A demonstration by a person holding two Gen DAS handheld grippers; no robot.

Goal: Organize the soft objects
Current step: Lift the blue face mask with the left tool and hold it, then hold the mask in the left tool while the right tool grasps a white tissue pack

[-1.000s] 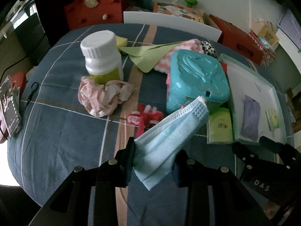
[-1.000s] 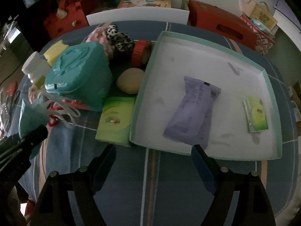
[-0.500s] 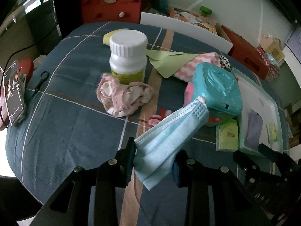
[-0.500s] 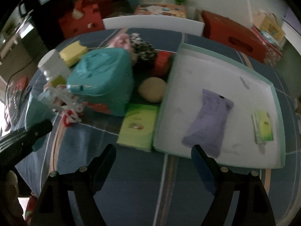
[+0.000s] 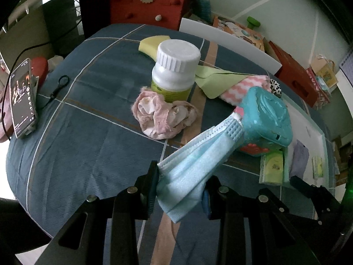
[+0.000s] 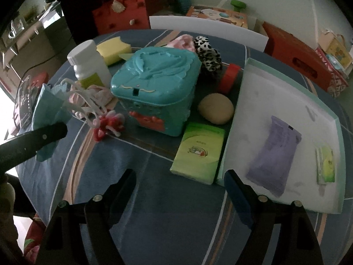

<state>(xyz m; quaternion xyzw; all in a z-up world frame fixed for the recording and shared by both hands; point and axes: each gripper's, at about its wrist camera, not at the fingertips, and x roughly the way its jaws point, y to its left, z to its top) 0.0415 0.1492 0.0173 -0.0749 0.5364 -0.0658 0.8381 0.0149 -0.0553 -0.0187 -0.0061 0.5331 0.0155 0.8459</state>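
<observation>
My left gripper [image 5: 179, 187] is shut on a light blue face mask [image 5: 198, 161] and holds it above the blue checked tablecloth; the mask also shows in the right wrist view [image 6: 47, 110], with its white ear loops [image 6: 86, 103] hanging. My right gripper [image 6: 179, 190] is open and empty, low over the cloth, in front of a green tissue pack [image 6: 199, 152]. A white tray [image 6: 260, 101] with a green rim holds a purple packet [image 6: 275, 154] and a small green packet [image 6: 325, 165]. A pink crumpled cloth [image 5: 163, 116] lies by a white bottle [image 5: 175, 69].
A teal plastic box [image 6: 154, 84] stands mid-table. Around it lie a red-white fuzzy piece [image 6: 109, 124], a beige round sponge [image 6: 216, 108], a leopard scrunchie [image 6: 208, 53], a red cup [image 6: 229, 78], a yellow sponge [image 6: 113, 48] and a green cloth [image 5: 211, 77]. A phone [image 5: 22, 97] stands at the left edge.
My left gripper has risen and pulled back to the left with the mask. My right gripper has shifted left, so the tray sits further right in its view.
</observation>
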